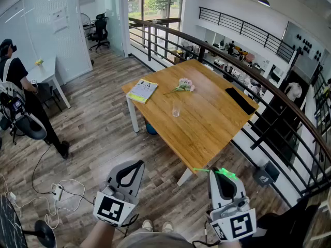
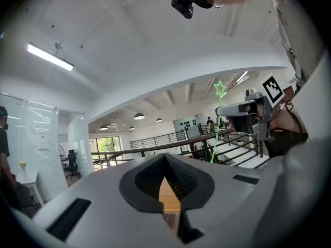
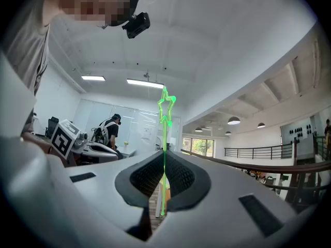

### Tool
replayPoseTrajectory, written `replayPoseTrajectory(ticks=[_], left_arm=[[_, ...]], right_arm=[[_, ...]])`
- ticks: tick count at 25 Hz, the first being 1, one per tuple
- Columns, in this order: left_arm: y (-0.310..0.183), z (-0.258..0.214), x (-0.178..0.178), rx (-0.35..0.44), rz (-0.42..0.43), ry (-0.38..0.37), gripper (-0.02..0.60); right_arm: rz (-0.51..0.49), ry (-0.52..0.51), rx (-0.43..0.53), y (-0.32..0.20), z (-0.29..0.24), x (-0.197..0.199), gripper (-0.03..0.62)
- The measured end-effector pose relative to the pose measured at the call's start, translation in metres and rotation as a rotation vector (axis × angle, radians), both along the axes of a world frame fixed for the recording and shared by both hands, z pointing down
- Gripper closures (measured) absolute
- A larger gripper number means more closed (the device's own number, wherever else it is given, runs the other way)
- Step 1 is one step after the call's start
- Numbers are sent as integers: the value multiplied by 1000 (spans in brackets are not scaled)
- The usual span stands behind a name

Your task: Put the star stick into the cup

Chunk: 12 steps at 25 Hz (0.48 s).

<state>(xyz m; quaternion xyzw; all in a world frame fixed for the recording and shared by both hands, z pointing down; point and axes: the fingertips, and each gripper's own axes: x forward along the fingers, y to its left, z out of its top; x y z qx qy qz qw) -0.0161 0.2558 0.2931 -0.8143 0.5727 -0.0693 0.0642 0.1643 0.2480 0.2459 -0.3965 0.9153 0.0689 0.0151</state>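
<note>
Gripping the green star stick (image 3: 164, 138), your right tool (image 1: 221, 174) is clamped on its stem; your left tool (image 1: 137, 164) is closed, empty. The cup (image 1: 176, 110) stands on the counter (image 1: 207, 125) at eleven o'clock.

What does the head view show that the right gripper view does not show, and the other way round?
Only the head view: the clear cup, a booklet and flowers on the table. Only the right gripper view: the ceiling lamps and the head camera. Both: the right gripper shut on the green star stick, and the left gripper.
</note>
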Motion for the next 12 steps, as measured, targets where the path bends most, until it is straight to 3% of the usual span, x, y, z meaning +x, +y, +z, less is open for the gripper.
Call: replayPoseTrajectory(ticks=[12], left_arm=[[-10,2,27,-9,-11,-1,568]], right_arm=[[-33,-15,-33,-13,10,24,562]])
